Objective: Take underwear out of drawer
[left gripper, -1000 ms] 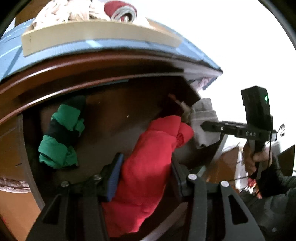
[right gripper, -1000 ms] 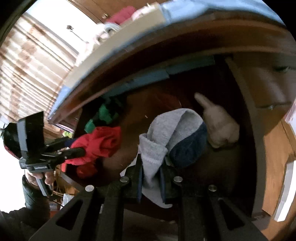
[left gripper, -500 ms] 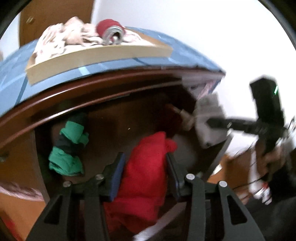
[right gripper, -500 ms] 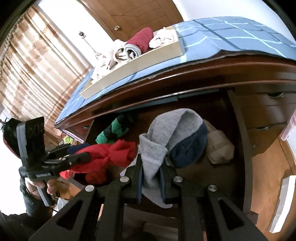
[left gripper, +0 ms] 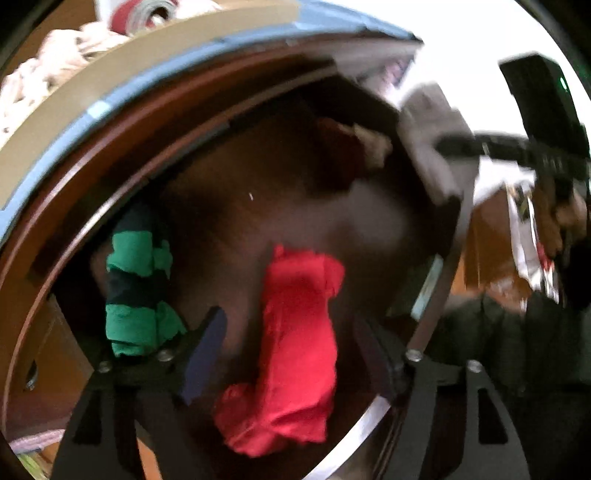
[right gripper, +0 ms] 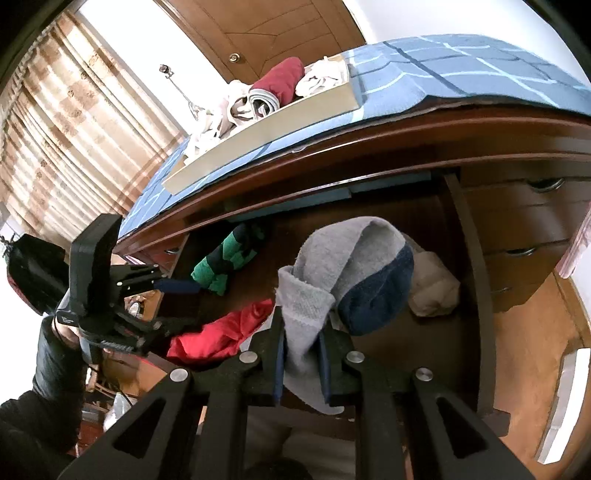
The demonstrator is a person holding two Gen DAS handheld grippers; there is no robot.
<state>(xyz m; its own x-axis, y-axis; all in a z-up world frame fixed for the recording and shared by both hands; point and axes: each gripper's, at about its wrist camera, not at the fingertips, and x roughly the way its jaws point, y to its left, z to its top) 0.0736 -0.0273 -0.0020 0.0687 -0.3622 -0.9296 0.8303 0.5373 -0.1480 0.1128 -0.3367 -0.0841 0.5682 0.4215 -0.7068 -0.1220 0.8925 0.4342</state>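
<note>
The open wooden drawer (right gripper: 476,295) holds a green-and-black striped piece (left gripper: 136,291) (right gripper: 225,266) at the left and a beige piece (right gripper: 432,291) at the right. My left gripper (left gripper: 291,332) (right gripper: 175,306) points down over the drawer's front left. Its jaws are opening, and the red underwear (left gripper: 299,332) (right gripper: 221,332) lies loose between them, clear of both pads. My right gripper (right gripper: 301,354) is shut on a grey-and-navy garment (right gripper: 343,280) (left gripper: 432,147), held above the drawer's front.
On the dresser top a blue checked cloth (right gripper: 461,66) carries a shallow tray (right gripper: 258,129) piled with rolled clothes. Shut drawers with metal handles (right gripper: 543,184) sit to the right. Curtains (right gripper: 55,147) and a wooden door (right gripper: 288,29) stand behind.
The left jaws have spread apart and let go of the red underwear, which has slumped lower between them. The left view has tilted and blurred. The right gripper keeps its hold on the grey garment.
</note>
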